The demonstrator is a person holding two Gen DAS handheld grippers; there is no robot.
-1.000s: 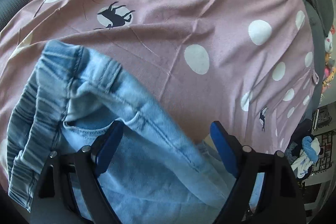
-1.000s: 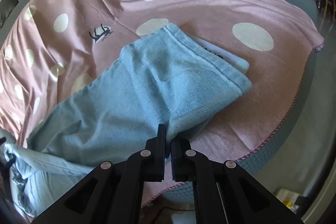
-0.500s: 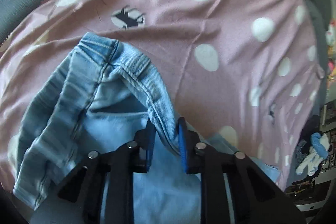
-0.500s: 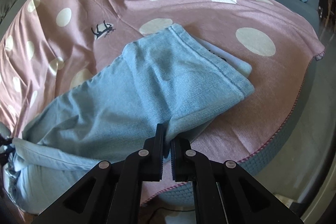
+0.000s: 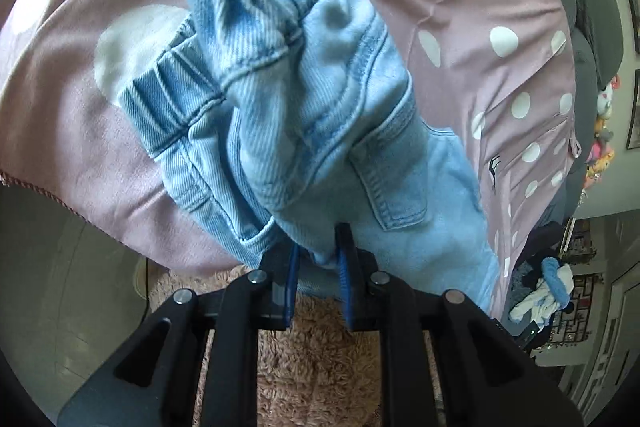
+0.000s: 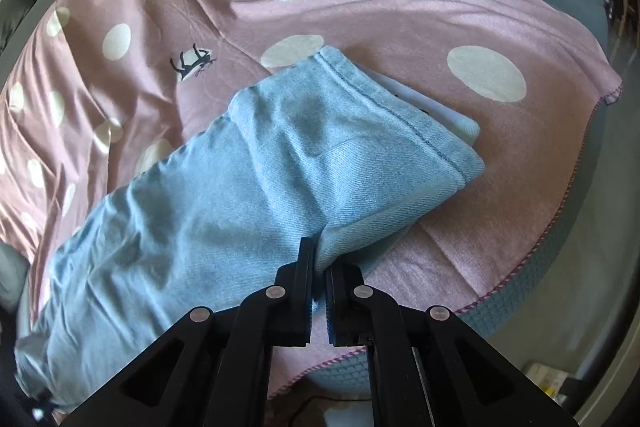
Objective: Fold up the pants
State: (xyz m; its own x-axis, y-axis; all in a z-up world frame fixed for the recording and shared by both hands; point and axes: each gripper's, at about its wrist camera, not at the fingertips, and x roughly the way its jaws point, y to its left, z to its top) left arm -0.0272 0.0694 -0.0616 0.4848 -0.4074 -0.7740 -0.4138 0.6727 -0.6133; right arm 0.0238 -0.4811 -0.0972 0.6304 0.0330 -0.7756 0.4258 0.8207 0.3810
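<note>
Over pink polka-dot sheet [image 5: 460, 27], left gripper [image 5: 316, 259] now clamped on bunched light-blue denim pants [image 5: 304, 99], lifted, jaws easing; right gripper [image 6: 319, 263] pinching hem; fold underway.

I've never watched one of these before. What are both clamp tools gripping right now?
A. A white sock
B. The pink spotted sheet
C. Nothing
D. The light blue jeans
D: the left gripper pinches bunched denim of the jeans, and the right gripper clamps their hem end.

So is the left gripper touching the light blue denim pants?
Touching. The left wrist view shows the left gripper pinching a bunched fold of the light blue denim pants.
</note>
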